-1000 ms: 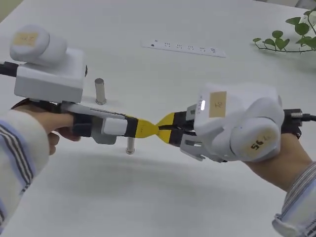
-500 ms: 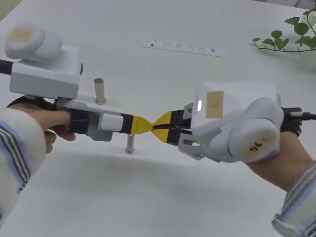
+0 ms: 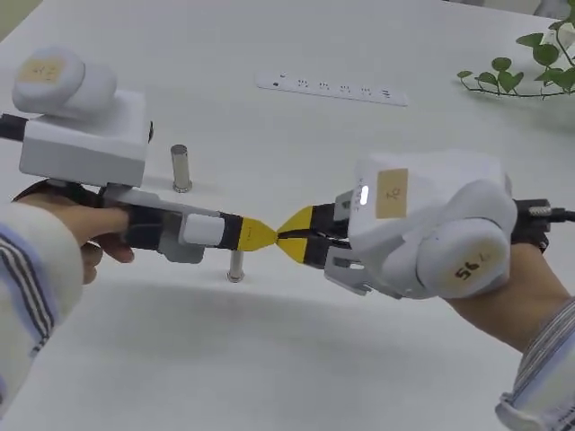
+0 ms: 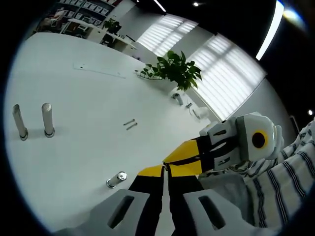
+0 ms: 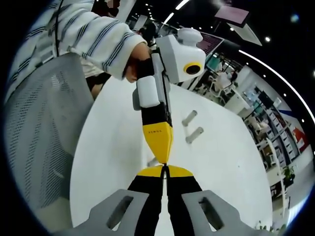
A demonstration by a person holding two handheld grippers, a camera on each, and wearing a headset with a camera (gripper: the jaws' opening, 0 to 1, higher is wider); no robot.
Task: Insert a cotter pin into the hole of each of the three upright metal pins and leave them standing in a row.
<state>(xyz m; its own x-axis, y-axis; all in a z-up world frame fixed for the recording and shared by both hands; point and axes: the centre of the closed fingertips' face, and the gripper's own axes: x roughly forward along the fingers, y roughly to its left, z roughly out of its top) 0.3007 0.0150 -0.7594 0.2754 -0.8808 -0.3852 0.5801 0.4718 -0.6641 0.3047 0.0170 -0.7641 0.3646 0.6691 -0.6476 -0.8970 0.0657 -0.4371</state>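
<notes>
Left tongs (image 3: 267, 235) and right tongs (image 3: 289, 233) meet tip to tip above the table (image 3: 269, 359). Both pairs of jaws are closed, and we cannot tell whether anything is pinched between them. One pin (image 3: 235, 267) stands upright just below the tips. Farther off stand two more pins (image 4: 47, 119). Beyond them we note two cotter pins (image 4: 130, 124) lying loose, then a power strip (image 3: 332, 89) and a plant (image 3: 526, 67).

On the table (image 3: 269, 359), the near pin (image 3: 235, 267) stands under the left gripper (image 3: 268, 235) and right gripper (image 3: 287, 235) (tips meeting). Behind it to the left is a second pin (image 3: 181, 168), farther behind the power strip (image 3: 332, 90), and far behind to the right the plant (image 3: 526, 67).
</notes>
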